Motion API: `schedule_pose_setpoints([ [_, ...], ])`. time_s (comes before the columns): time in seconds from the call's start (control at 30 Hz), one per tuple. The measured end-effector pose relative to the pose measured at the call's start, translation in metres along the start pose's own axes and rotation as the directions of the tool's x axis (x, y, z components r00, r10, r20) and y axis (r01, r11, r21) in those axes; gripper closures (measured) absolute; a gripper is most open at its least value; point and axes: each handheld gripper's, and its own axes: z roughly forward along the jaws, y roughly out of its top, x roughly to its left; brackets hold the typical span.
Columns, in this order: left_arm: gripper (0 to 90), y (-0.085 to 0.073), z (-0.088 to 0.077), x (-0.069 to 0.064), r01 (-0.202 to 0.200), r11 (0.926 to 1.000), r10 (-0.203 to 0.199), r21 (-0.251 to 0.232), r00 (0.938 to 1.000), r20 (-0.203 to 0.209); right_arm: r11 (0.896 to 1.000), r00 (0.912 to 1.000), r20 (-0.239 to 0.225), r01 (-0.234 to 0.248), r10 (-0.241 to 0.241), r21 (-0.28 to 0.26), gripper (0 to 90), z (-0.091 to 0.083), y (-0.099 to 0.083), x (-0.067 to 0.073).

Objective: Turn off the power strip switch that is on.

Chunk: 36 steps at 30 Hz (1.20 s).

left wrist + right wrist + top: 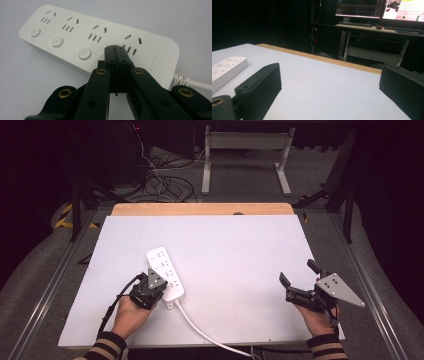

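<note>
At lower left, the left hand-held gripper (151, 281), pressed together, touched the power strip (165, 272), likely pressing a switch; the right hand-held gripper (298, 281) waited spread.

A long white plastic power strip (166, 275) and its white cable (205, 332) occupy the near-left of the flat white table top (235, 250), with the left gripper (150, 287) touching it; the centre, far side and right lie open
</note>
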Motion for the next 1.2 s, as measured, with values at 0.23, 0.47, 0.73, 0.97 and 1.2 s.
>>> schedule_pose_setpoints([
  [0.23,90.0,0.001,0.0,0.003,0.017,0.9998,-0.017,0.012,0.9994,0.031,1.0,1.0,0.0,0.001,-0.001,-0.003,4.4,0.0,0.0,0.0],
  [0.47,90.0,0.004,0.0,0.001,-0.014,0.9994,0.013,0.033,0.9997,0.019,1.0,1.0,0.002,0.0,0.0,-0.003,4.4,-0.001,0.001,0.001],
  [0.73,90.0,0.004,0.001,-0.003,-0.04,0.9985,0.04,0.037,0.9992,0.005,1.0,1.0,0.0,-0.003,0.003,-0.011,4.4,-0.001,0.002,0.002],
  [0.97,90.0,0.007,0.002,-0.009,-0.077,0.9957,0.079,0.051,0.9964,-0.032,1.0,1.0,0.0,-0.004,0.004,-0.011,4.4,-0.001,0.002,0.002],
  [1.2,90.0,0.007,0.002,-0.006,-0.063,0.9968,0.064,0.048,0.9978,-0.015,1.0,1.0,0.003,-0.004,0.004,-0.005,4.5,-0.001,0.002,0.002],
])
